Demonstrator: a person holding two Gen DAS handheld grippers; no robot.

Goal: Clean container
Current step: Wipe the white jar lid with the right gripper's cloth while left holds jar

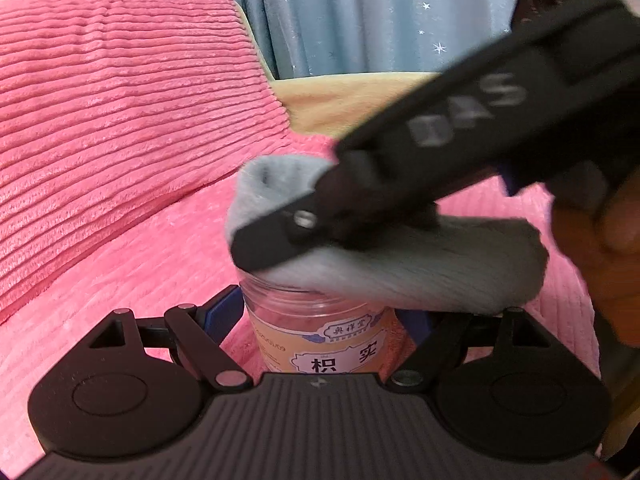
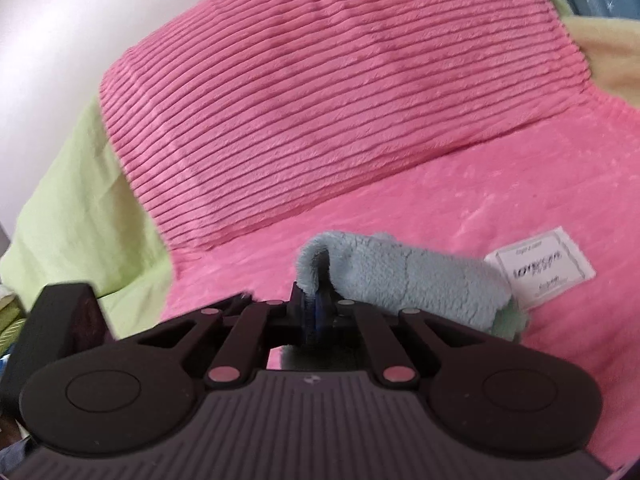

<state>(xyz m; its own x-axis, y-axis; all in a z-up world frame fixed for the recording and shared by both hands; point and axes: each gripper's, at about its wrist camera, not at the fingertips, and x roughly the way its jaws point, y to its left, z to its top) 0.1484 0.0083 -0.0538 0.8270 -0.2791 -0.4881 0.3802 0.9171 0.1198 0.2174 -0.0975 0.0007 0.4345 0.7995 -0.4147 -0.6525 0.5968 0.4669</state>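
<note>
A clear plastic jar [image 1: 316,320] with an orange and white label stands upright, and my left gripper [image 1: 320,320] is shut on its sides with its blue pads. A fluffy grey-blue cloth [image 1: 400,268] lies across the jar's top. My right gripper [image 1: 276,240] comes in from the upper right, shut on that cloth and pressing it on the jar's mouth. In the right wrist view the right gripper [image 2: 316,308] pinches the cloth [image 2: 400,276], which bulges out to the right; the jar is hidden there.
Pink ribbed bedding [image 1: 120,240] covers the surface below, with a pink pillow [image 2: 320,92] behind. A white paper tag [image 2: 540,268] lies on the bedding at right. A blue star-print curtain [image 1: 360,12] hangs at the back. A hand [image 1: 600,260] shows at right.
</note>
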